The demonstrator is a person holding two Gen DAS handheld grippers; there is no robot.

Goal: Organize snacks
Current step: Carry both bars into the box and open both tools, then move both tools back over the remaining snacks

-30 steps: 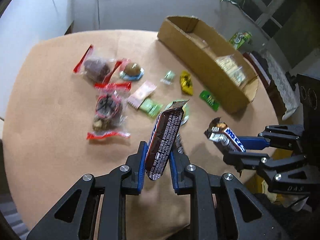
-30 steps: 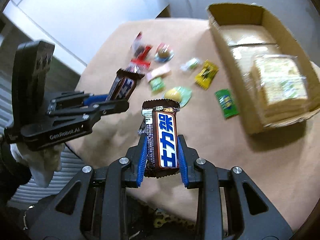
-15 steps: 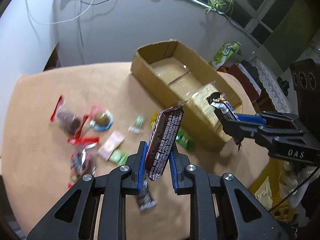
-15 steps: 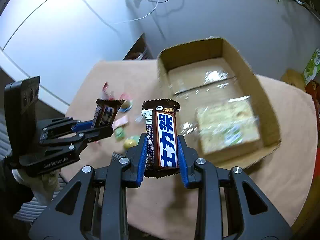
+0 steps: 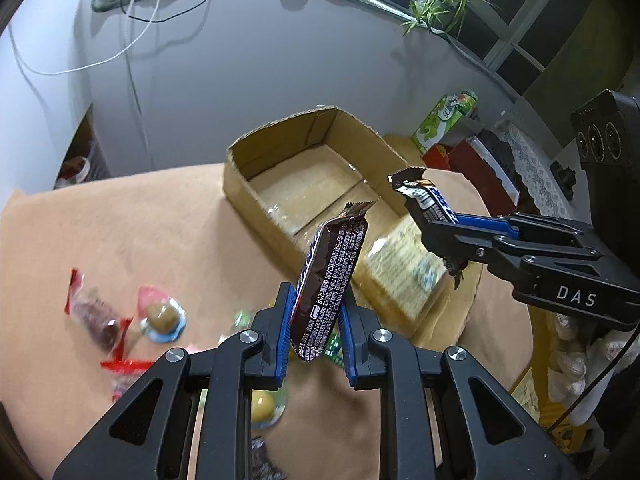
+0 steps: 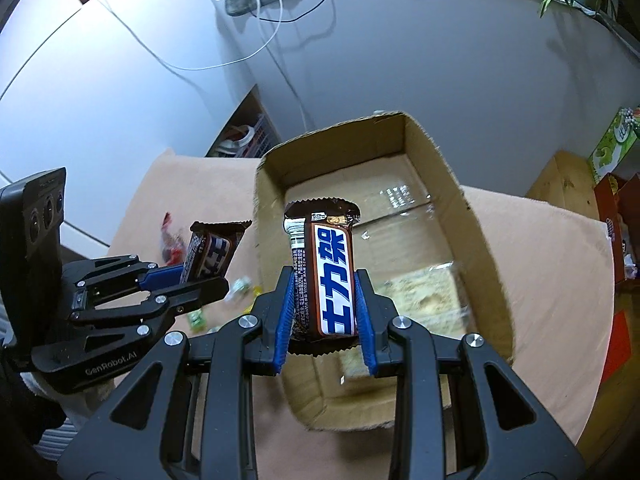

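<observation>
My left gripper [image 5: 314,320] is shut on a brown chocolate bar [image 5: 332,280], held upright above the table just left of the open cardboard box [image 5: 256,196]. My right gripper [image 6: 324,320] is shut on a second brown and blue chocolate bar [image 6: 332,276], held upright over the box [image 6: 480,232]. Each gripper shows in the other's view: the right one [image 5: 436,220] over the box's near end, the left one [image 6: 200,268] beside the box's left wall. A clear pack of crackers [image 5: 404,264] lies in the box's near end [image 6: 424,300].
Several loose wrapped snacks lie on the tan round table [image 5: 120,232]: red-wrapped ones [image 5: 96,316], a round brown one [image 5: 162,316], a yellow one [image 5: 262,404]. A green carton [image 5: 444,120] and red boxes [image 5: 468,156] stand beyond the table. A grey wall rises behind.
Both grippers have risen and moved toward the box, each still holding its bar. The right gripper now hangs over the box and the left one sits at its left wall.
</observation>
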